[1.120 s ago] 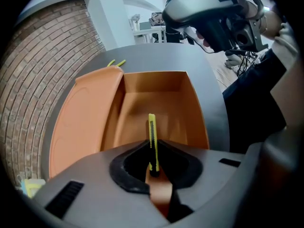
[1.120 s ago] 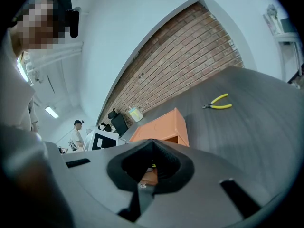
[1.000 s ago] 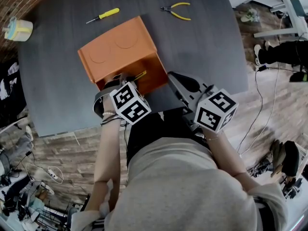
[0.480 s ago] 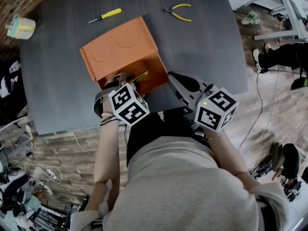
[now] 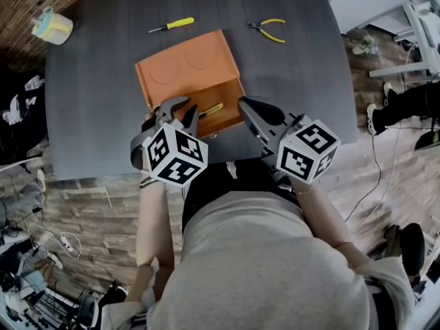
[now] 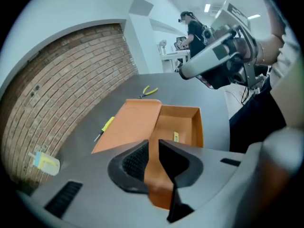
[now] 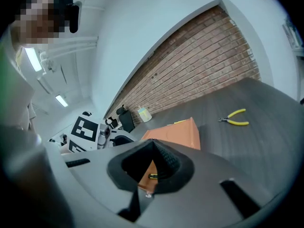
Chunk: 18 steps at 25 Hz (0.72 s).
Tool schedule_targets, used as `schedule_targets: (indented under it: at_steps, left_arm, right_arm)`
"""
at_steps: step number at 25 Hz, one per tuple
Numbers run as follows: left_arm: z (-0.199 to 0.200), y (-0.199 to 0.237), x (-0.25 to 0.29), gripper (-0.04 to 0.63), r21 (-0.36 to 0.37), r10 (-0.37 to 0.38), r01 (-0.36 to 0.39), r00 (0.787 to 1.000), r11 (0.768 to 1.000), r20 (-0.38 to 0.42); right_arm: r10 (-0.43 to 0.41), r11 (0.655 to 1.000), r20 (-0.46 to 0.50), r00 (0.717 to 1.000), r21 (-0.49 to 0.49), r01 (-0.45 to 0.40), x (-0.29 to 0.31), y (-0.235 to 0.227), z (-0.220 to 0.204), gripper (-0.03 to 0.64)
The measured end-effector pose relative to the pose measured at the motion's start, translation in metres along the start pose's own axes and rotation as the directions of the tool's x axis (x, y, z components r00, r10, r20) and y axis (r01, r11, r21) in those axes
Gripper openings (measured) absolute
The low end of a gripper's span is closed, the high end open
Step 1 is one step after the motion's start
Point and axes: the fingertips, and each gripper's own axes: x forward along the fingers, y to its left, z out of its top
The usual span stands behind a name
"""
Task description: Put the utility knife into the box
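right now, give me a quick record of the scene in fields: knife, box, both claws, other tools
utility knife: yellow, lying inside the open box
box: orange, on the dark table, lid folded back away from the person
left claw: slightly open, empty, over the box's near edge
right claw: shut, empty, to the right of the box
screwdriver: on the table beyond the box
pliers: on the table beyond the box, further right
cup: far left corner
task state: knife looks already placed
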Motion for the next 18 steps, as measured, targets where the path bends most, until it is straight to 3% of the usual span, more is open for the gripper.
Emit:
schedule_targets:
  at_steps: [4,6,9,14,18]
  left_arm:
    - [0.015,0.015,-0.029,0.071,-0.173,0.043,-0.016,0.987,0.985,0.152]
    - [0.026,0.024,-0.047,0.062,-0.287,0.067,0.010,0.964,0.958,0.259]
    - [0.037,0.035,-0.076,0.046,-0.409,0.131,0.045,0.910,0.912,0.394]
    - [0.050,0.043,-0.110,0.032,-0.529,0.205,0.145,0.813,0.836,0.545]
    - [0.049,0.035,-0.113,0.023,-0.560,0.206,0.191,0.797,0.806,0.568]
  right_arm:
    - [0.023,0.999,0.005,1.000,-0.048,-0.023,0.004,0.009,0.012,0.008]
    - [0.035,0.997,0.013,0.999,-0.068,-0.034,0.006,0.015,0.018,0.008]
    - [0.052,0.992,0.010,0.999,-0.114,-0.051,0.007,0.028,0.028,0.008]
    - [0.100,0.965,-0.054,0.993,-0.237,-0.110,0.013,0.044,0.031,0.006]
    - [0.117,0.948,-0.128,0.985,-0.280,-0.150,0.020,0.052,0.024,0.006]
